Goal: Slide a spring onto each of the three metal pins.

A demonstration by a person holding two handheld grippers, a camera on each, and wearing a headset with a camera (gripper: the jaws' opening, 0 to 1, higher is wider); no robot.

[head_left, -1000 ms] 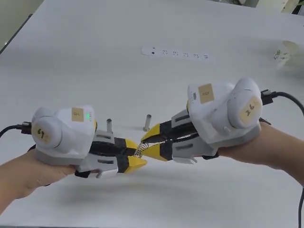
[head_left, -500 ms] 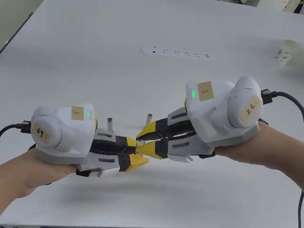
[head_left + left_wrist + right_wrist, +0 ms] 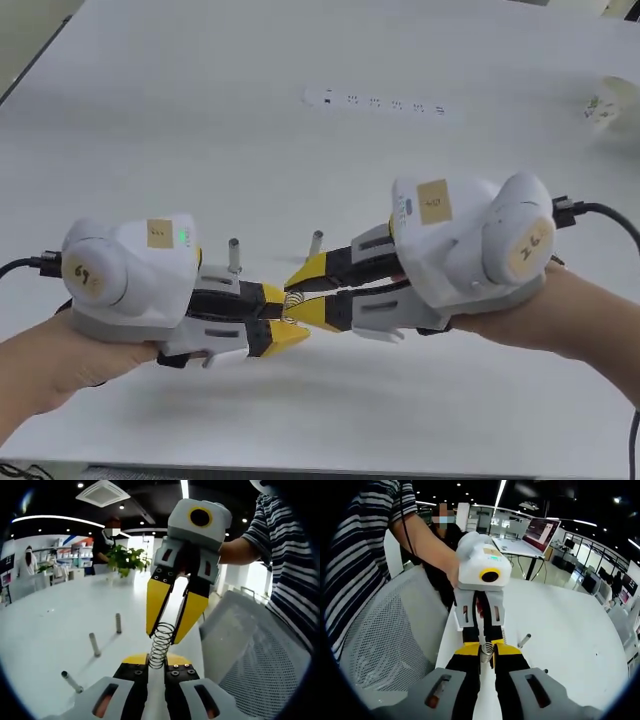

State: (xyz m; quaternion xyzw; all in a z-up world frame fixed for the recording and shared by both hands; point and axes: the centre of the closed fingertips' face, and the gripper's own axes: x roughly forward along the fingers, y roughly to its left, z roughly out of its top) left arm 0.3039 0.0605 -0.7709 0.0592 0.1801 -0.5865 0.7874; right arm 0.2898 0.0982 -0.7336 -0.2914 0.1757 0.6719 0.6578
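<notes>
A: How are the hands set?

B: The left hand [image 3: 55, 365] and the right hand [image 3: 545, 320] each cup a white gripper body. They hold them low and level over the near part of the white table [image 3: 200, 150]. The yellow-tipped noses meet in the middle.

A: And the small coiled steel spring?

B: The small coiled steel spring [image 3: 161, 646] bridges the two noses, off the table. The left gripper [image 3: 155, 660] is clamped on one end. The right gripper [image 3: 486, 650] has a jaw on each side of the other end, touching the coils. Whether it squeezes, I cannot tell.

A: The pins?

B: Three short grey metal pins [image 3: 118, 623] [image 3: 94, 644] [image 3: 71, 681] stand on the table just beyond the noses. A white power strip [image 3: 380, 103] lies much farther back.
</notes>
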